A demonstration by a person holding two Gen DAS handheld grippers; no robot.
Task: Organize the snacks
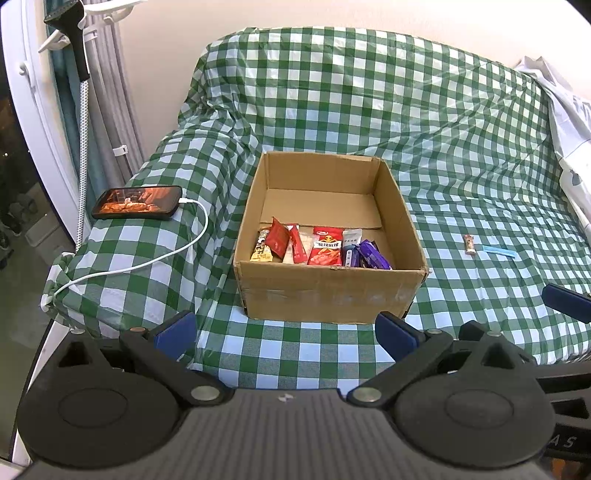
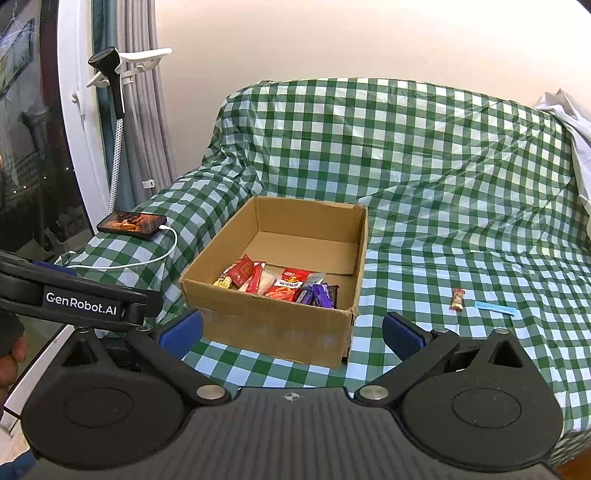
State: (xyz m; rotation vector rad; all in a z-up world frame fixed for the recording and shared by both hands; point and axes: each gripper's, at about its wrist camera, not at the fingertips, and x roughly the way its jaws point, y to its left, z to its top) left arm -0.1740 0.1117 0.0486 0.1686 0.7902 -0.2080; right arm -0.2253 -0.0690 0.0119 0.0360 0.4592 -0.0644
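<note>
At far left, a window frame (image 1: 35,122) and grey curtain (image 1: 110,92), with a black handheld steamer (image 1: 74,33) hung on a white hook. On the raised left edge of the green-checked cloth (image 1: 369,92), a phone (image 1: 137,203) with lit screen, plugged to a white cable (image 1: 147,262) trailing off toward the cloth's corner. Left gripper (image 1: 286,334) released, blue pads spread wide, holding nothing, just short of the near wall of the cardboard box (image 1: 328,295). Inside the box, snack packets (image 1: 317,247) lined along the near wall: yellow, red, white, purple; far half bare cardboard. Right of the box, open flat cloth, broken only by a small snack bar (image 1: 469,244) and, just beside it, a blue strip (image 1: 499,252), both well apart from the box. Right gripper (image 2: 291,334) likewise spread and empty, near the box's front corner. At far right edge, crumpled white sheet (image 1: 565,107).
</note>
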